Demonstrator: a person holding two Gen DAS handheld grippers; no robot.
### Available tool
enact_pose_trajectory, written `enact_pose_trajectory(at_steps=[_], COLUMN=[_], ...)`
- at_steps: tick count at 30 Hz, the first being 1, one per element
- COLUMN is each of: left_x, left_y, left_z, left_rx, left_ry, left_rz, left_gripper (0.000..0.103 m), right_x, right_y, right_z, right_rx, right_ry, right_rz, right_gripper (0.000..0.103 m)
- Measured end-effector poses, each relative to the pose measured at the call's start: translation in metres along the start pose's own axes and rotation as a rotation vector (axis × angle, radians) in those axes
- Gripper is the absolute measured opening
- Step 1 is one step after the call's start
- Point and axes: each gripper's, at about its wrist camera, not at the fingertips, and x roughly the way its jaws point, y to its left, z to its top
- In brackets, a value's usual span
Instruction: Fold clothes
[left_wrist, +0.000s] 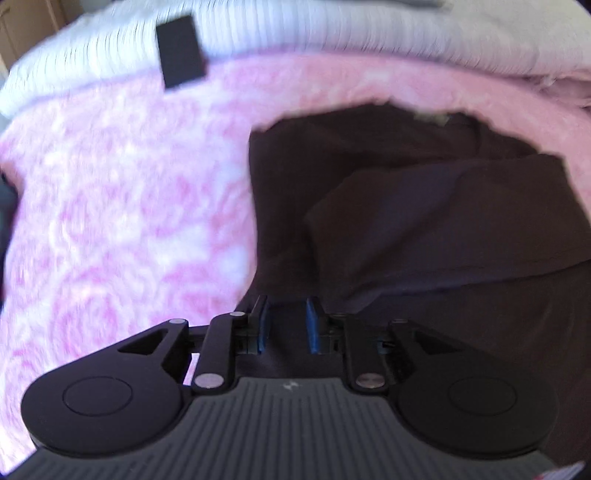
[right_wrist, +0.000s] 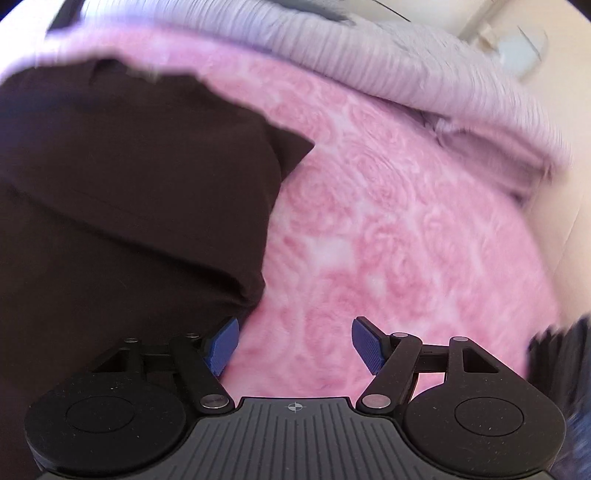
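A dark brown garment lies on a pink rose-patterned blanket, with one layer folded over itself. My left gripper hovers over its near left edge. Its blue pads stand a narrow gap apart, and dark cloth shows below that gap, not pinched. In the right wrist view the same garment fills the left side. My right gripper is wide open above the bare blanket. Its left pad sits just at the garment's right edge, and nothing is between the pads.
A white ribbed cover is bunched along the far side of the blanket, also visible in the right wrist view. A black rectangular object lies at its edge. Dark bluish fabric shows at the right rim.
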Motion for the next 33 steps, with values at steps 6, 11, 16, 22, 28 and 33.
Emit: enact_pose_trajectory(at_steps=[6,11,16,22,28,33], left_x=[0.036,0.075,0.084,0.023,0.043,0.061], left_y=[0.017,0.056,0.054,0.011,0.026,0.018], left_z=[0.038,0.062,0.063,0.043,0.028,0.040], left_rx=[-0.108,-0.304,-0.302,0.040,-0.016,0.029], left_ry=[-0.007,0.088,0.138,-0.228,-0.090,-0.015], left_rz=[-0.117,-0.207,-0.311,0.053,0.070,-0.063], left_gripper=[0.026,0.035,0.002,0.008,0.015,0.019], right_x=[0.008,0.021,0.039,0.046,0.059,0.076], right_y=[-0.016,-0.013,0.001,0.023,0.032,0.022], right_z=[0.056,0.088,0.094,0.094,0.104,0.119], right_rx=[0.086,0.065,0.047,0.022,0.031,0.101], right_ry=[-0.059,-0.110,-0.081,-0.074,-0.064,-0.068], right_rz=[0.109,0.115,0.126,0.139,0.157,0.189], right_gripper=[0.069,0.069,0.069,0.069,0.069,0.069])
